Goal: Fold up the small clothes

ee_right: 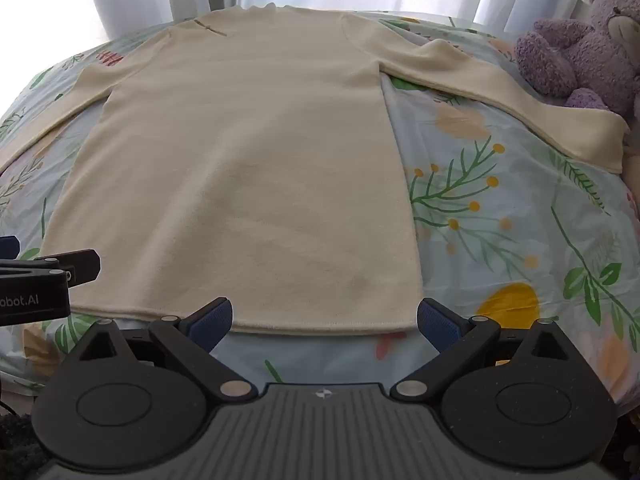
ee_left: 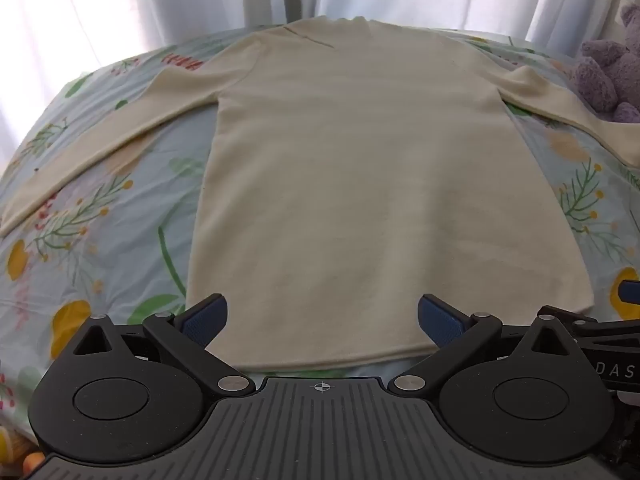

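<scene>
Lying flat on bedsheet (ee_left: pixel 120 208): cream top (ee_left: pixel 360 180)

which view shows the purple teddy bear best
The right wrist view: the purple teddy bear shows its head, body and legs beside the sleeve. In the left wrist view it is cut off at the frame edge.

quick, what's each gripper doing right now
left gripper: open, holding nothing, over the cream shirt's hem
right gripper: open, holding nothing
</scene>
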The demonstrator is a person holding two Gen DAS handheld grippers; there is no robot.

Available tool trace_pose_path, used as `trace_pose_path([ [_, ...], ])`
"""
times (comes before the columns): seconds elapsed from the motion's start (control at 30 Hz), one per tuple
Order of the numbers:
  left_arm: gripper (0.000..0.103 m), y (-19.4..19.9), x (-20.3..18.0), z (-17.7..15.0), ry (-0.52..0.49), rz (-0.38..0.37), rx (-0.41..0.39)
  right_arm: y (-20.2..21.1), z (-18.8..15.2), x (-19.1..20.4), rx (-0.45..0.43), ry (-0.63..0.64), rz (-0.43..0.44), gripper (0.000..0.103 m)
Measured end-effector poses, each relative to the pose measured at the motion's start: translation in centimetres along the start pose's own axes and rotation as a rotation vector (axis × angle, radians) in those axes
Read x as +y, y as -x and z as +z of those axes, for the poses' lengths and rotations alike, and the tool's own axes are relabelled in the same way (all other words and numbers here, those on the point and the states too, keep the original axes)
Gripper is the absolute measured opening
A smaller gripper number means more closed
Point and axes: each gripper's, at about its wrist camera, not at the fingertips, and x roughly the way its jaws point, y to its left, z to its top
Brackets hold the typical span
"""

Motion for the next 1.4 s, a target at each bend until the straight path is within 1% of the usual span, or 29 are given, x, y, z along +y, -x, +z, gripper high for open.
trace_pose_path([
  [0.1, 0.103, 0.02, 0.23, 0.13, -0.005, -0.003, -0.002, 0.01, -0.05, -0.05, -0.002, -0.003, 0.002, 0.099],
  [0.13, 0.103, 0.0, -0.18, -0.03, -0.006, 0.019, -0.005, 0.02, -0.07, -0.05, 0.0, -0.003, 0.002, 0.099],
  [0.4, 0.103, -0.07, 0.49, -0.36, -0.009, 0.008, -0.005, 0.1, 0.05, -0.11, -0.002, 0.001, 0.004, 0.099],
  [1.4, 0.103, 0.18, 0.01, -0.48, 0.004, 0.013, -0.001, 0.23, -0.02, 0.12, 0.0, 0.01, 0.004, 0.099],
])
